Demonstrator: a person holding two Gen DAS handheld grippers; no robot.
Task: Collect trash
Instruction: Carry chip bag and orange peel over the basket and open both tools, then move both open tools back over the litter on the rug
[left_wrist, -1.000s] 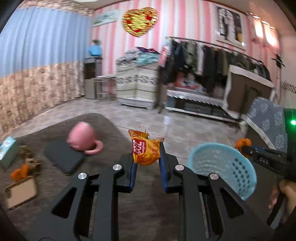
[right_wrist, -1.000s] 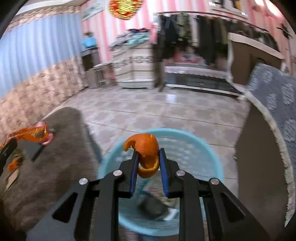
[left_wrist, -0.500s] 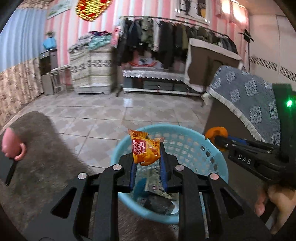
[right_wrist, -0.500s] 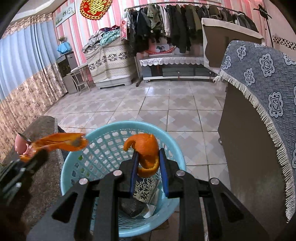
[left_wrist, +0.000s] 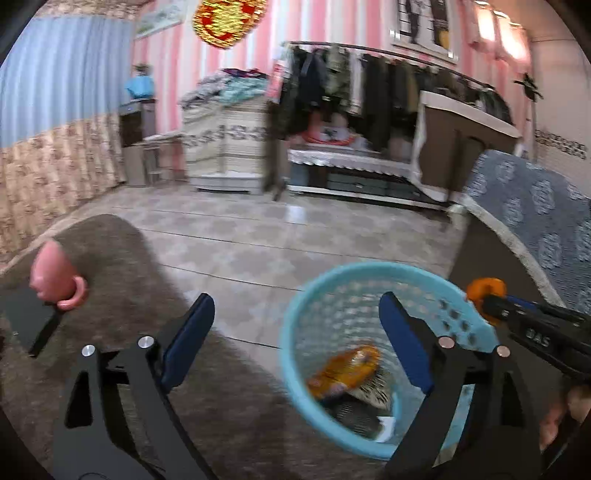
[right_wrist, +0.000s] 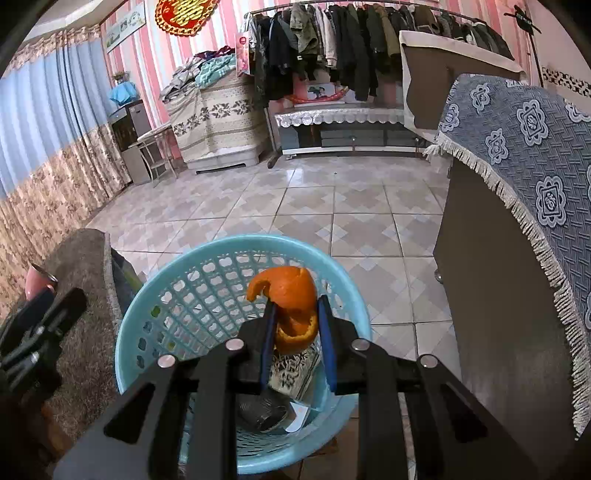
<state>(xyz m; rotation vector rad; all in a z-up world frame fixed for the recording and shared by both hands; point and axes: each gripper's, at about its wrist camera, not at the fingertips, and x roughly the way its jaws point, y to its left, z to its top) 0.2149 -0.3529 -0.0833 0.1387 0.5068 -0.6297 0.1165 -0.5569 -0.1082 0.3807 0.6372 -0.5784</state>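
The left tool (left_wrist: 295, 332) was opening, its blue pads standing wide with nothing between them; half a second earlier those pads had pinched an orange snack wrapper (left_wrist: 343, 371) over the blue basket (left_wrist: 325, 284), and that wrapper now lay inside the basket on the other rubbish. So one piece of trash had just been dropped in, and the left tool was free for the next one.

The right tool (right_wrist: 295, 325) stood narrow, clamped on a curl of orange peel (right_wrist: 291, 306), as it had been a second before, and hung directly above the basket's mouth. Judging by that, releasing the peel looked like the next step, with little left to line up.

The left wrist view was smeared by motion, so the wrapper's print and the dark items beneath it could not be made out. The basket's base was cut off by the tool bodies in both views. A pink mug (left_wrist: 55, 277) sat on the brown rug (left_wrist: 122, 258) at the left, partly clipped by the frame edge; whether more trash remained on the rug could not be told from here, since most of it lay outside both pictures
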